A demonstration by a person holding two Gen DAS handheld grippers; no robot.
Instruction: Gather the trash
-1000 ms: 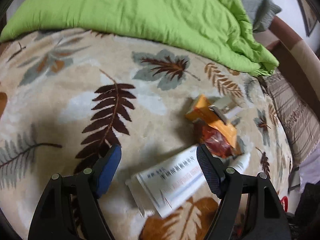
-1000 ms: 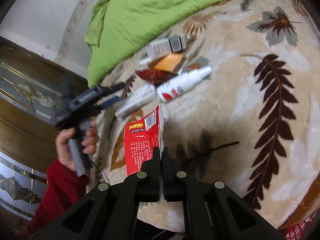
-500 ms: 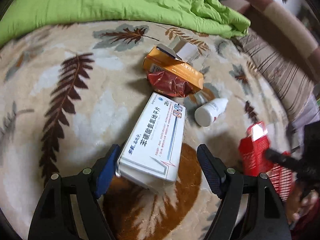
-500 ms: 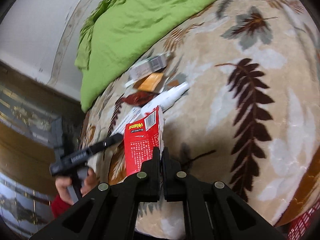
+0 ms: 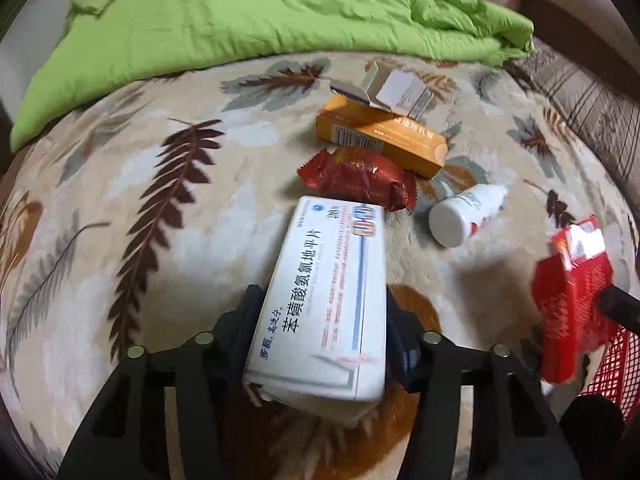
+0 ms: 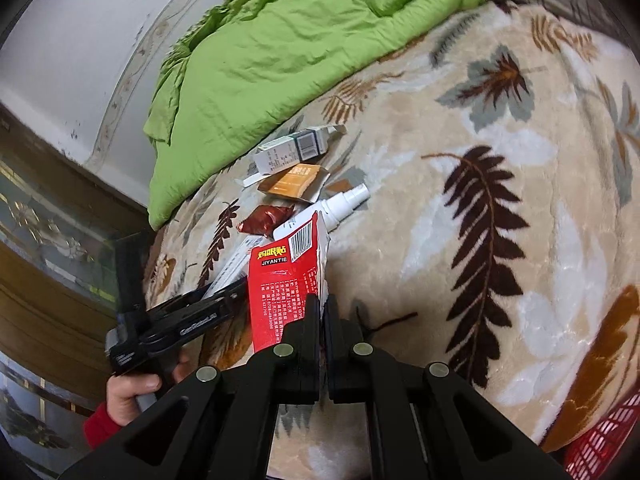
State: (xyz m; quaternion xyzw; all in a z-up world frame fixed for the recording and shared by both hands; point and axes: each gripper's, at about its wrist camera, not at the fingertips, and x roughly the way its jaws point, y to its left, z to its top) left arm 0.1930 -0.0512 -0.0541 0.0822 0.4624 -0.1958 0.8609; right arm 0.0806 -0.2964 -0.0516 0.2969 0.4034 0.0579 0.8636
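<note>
A white medicine box [image 5: 324,300] with blue print lies between the fingers of my left gripper [image 5: 324,332]. The jaws are closing and both pads touch its long sides. My right gripper [image 6: 323,312] is shut on the edge of a flattened red carton [image 6: 280,280] and holds it above the blanket. Beyond the white box lie a red foil wrapper [image 5: 360,178], an orange box [image 5: 380,140], a small white-and-grey box [image 5: 400,92] and a white spray bottle [image 5: 464,216].
All of this rests on a beige leaf-patterned blanket [image 5: 140,220] on a bed. A green quilt [image 5: 240,12] is bunched along the far side. A red mesh basket [image 5: 612,368] stands off the bed's near right edge. A hand in a red sleeve [image 6: 132,392] holds the left gripper.
My left gripper swung from the leaf pattern over to the white medicine box, and its jaws came in from wide apart onto the box's sides. The right gripper kept its grip on the red carton.
</note>
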